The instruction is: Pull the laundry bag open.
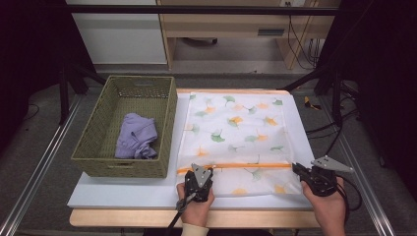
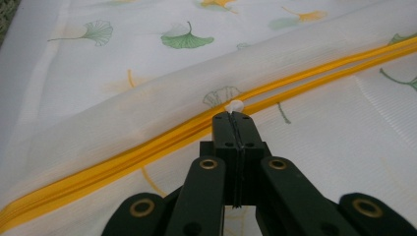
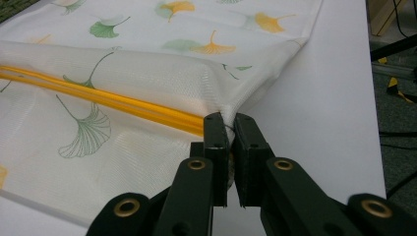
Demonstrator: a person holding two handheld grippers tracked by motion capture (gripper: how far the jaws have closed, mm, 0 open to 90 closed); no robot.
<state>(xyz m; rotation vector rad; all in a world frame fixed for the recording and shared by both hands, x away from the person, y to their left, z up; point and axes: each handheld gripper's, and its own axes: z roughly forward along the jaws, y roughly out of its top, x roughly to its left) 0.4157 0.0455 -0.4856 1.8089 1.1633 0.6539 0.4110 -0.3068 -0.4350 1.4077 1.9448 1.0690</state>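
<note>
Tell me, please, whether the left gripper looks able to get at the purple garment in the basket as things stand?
Probably not right away: the left gripper is shut on the white zipper pull of the mesh bag. Once it lets go, the purple garment lies uncovered in the open-topped basket just to its left.

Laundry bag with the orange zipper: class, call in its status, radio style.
Left gripper shut on zipper pull. Right gripper shut on laundry bag corner. Nothing in the way.
</note>
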